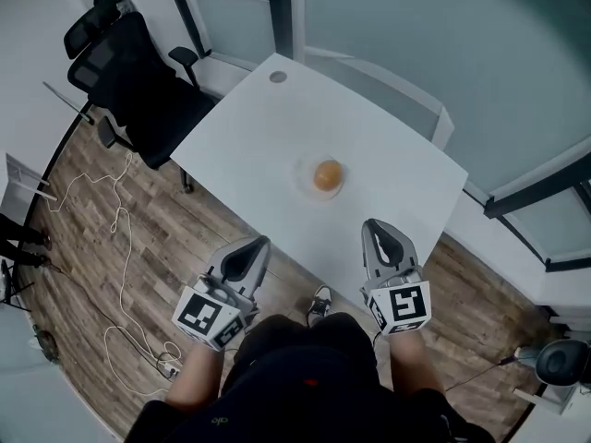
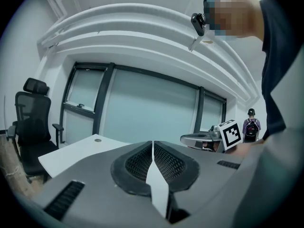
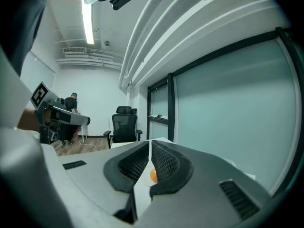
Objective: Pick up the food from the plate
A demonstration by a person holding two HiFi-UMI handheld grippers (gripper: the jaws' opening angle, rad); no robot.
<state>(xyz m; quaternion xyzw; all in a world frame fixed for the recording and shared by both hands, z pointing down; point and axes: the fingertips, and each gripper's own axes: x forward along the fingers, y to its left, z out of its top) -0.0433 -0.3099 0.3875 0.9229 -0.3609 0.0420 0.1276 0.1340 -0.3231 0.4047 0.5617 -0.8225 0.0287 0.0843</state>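
Observation:
A round orange-brown piece of food [image 1: 327,175] lies on a small clear plate [image 1: 306,185] near the middle of the white table [image 1: 249,146]. My left gripper [image 1: 254,245] hovers at the table's near edge, left of the plate, its jaws together and empty. My right gripper [image 1: 377,229] is held over the near edge just right of and below the plate, also shut with nothing in it. In the right gripper view the food [image 3: 153,175] shows as an orange spot in the slit under the closed jaws [image 3: 150,146]. The left gripper view shows its closed jaws [image 2: 152,146] and the table [image 2: 71,153].
A black office chair [image 1: 129,72] stands at the table's far left corner. White cables [image 1: 120,247] trail over the wooden floor on the left. Glass partition walls run behind the table. A grommet hole [image 1: 278,77] sits near the table's far corner. The person's legs and shoe [image 1: 319,303] are below.

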